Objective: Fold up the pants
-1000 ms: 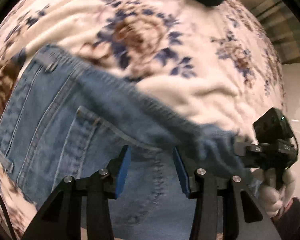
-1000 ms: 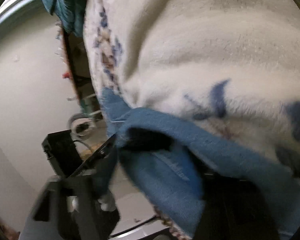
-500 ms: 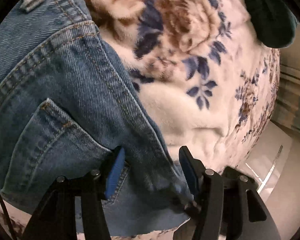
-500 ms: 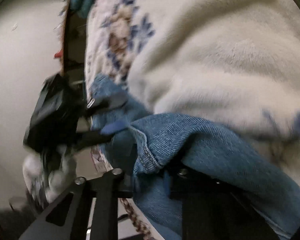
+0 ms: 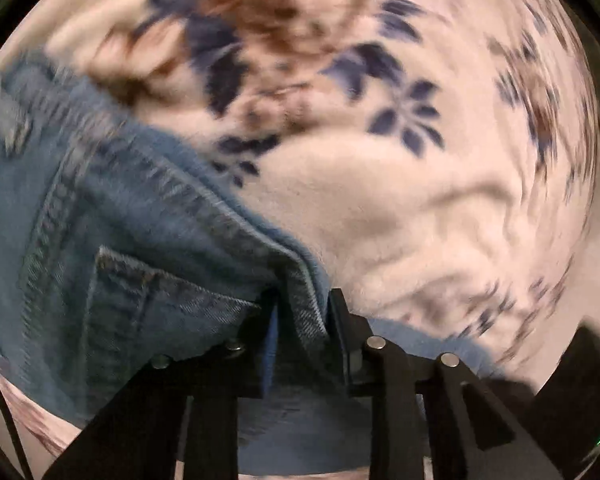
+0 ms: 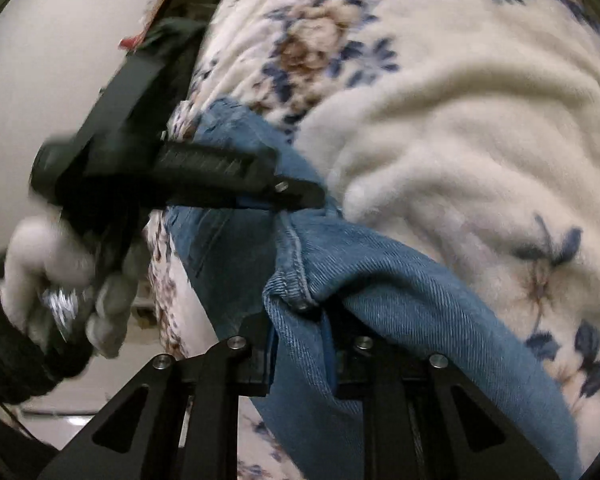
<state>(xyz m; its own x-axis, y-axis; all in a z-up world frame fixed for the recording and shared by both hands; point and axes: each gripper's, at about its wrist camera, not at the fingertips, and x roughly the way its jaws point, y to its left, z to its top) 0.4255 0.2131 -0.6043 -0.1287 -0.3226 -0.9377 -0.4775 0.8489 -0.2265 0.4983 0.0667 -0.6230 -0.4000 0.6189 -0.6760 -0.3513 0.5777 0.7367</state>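
Underneath, a floral fleece blanket [image 5: 400,208], both claws (left [image 5: 300,312], right [image 6: 300,336]) pinched tight on the jeans [image 6: 400,292].

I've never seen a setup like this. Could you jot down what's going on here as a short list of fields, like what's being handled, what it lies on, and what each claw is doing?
item: blue denim pants
surface: fluffy cream blanket with blue and brown flowers
left gripper: jaws just closed, pinching a seamed denim edge beside a back pocket
right gripper: clamped on a bunched denim fold
person: white-gloved hand holding the left gripper's handle, seen from the right wrist view
fold: not yet made
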